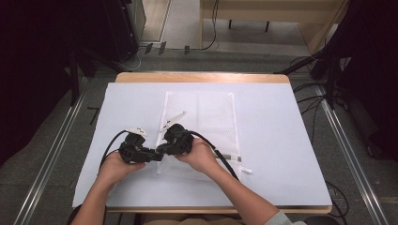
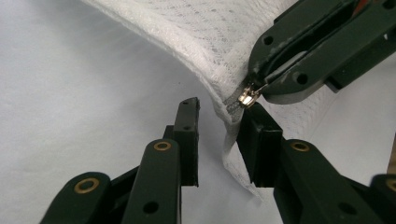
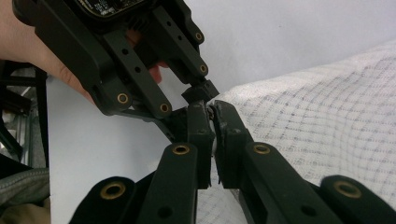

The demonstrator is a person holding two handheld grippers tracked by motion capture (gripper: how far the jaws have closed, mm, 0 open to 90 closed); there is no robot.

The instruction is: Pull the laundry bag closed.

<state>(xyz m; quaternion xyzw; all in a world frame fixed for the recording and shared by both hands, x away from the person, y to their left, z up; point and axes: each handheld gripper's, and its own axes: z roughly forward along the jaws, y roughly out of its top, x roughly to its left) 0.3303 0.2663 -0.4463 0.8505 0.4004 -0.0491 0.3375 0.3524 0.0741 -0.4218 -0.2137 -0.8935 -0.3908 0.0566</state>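
A white mesh zip bag point(image 1: 202, 117) lies flat on the pale table cover point(image 1: 281, 140). Both grippers meet at its near left corner. My right gripper point(image 3: 211, 112) is shut on the small metal zipper pull point(image 2: 247, 99) at that corner, seen from the left gripper view with its jaws pinched together point(image 2: 258, 86). My left gripper point(image 2: 219, 112) straddles the bag's corner edge point(image 2: 229, 140) just below the pull. A gap still shows between its left pad point(image 2: 187, 140) and the fabric. In the high view the left gripper point(image 1: 157, 153) points right and the right gripper point(image 1: 162, 147) points left.
The cover spans most of the wooden table point(image 1: 202, 77). Each gripper trails a black cable point(image 1: 225, 164) over the cover. Dark stands point(image 1: 328, 70) and floor cables point(image 1: 309, 93) flank the table, with metal rails point(image 1: 56, 145) along both sides.
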